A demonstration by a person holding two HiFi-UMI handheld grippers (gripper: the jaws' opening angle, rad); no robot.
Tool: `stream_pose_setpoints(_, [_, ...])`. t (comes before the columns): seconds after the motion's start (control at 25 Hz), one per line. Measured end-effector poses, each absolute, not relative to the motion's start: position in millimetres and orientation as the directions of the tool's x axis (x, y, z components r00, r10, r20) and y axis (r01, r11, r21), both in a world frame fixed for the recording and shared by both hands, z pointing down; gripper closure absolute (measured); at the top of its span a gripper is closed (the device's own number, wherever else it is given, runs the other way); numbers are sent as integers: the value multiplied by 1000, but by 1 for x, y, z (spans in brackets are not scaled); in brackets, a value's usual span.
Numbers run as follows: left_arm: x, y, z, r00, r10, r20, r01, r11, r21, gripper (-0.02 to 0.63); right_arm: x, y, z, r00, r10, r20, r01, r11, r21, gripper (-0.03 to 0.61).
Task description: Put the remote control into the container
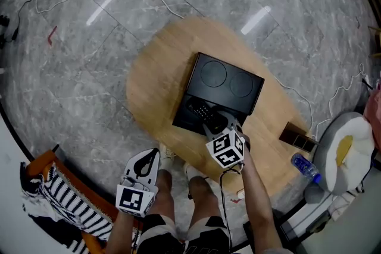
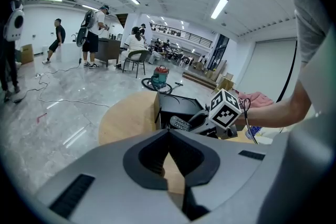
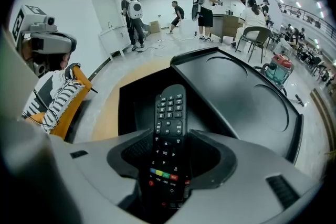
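Observation:
A black remote control with coloured buttons is clamped lengthwise between the jaws of my right gripper, which is shut on it. Its front end hangs over the open compartment of the black container, whose lid lies folded back. In the head view the right gripper holds the remote control at the container's near edge on the round wooden table. My left gripper hovers off the table near the person's knees, jaws together and holding nothing; its own view shows the remote control.
A dark wooden block lies on the table's right side. A water bottle and a white seat with a yellow object stand to the right. A striped cloth on an orange chair is at lower left. Cables cross the floor.

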State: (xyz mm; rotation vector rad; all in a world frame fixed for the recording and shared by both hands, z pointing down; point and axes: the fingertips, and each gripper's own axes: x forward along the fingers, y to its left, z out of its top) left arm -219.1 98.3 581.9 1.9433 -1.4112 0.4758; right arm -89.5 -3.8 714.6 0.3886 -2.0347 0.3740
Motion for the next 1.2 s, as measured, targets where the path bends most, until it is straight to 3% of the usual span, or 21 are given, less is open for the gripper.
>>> stream_pose_setpoints(0.68, [-226,85,548,351,-718,602,-934,-224,278,606,-85,-20,667,-476,-219,852,-531,844,-79,379])
stream_pose_setpoints(1.2, [-215,72,504,388,-745,542,-922,-307,238,606,-60,-27,582,-532,-433,728,-715,690,-113,382])
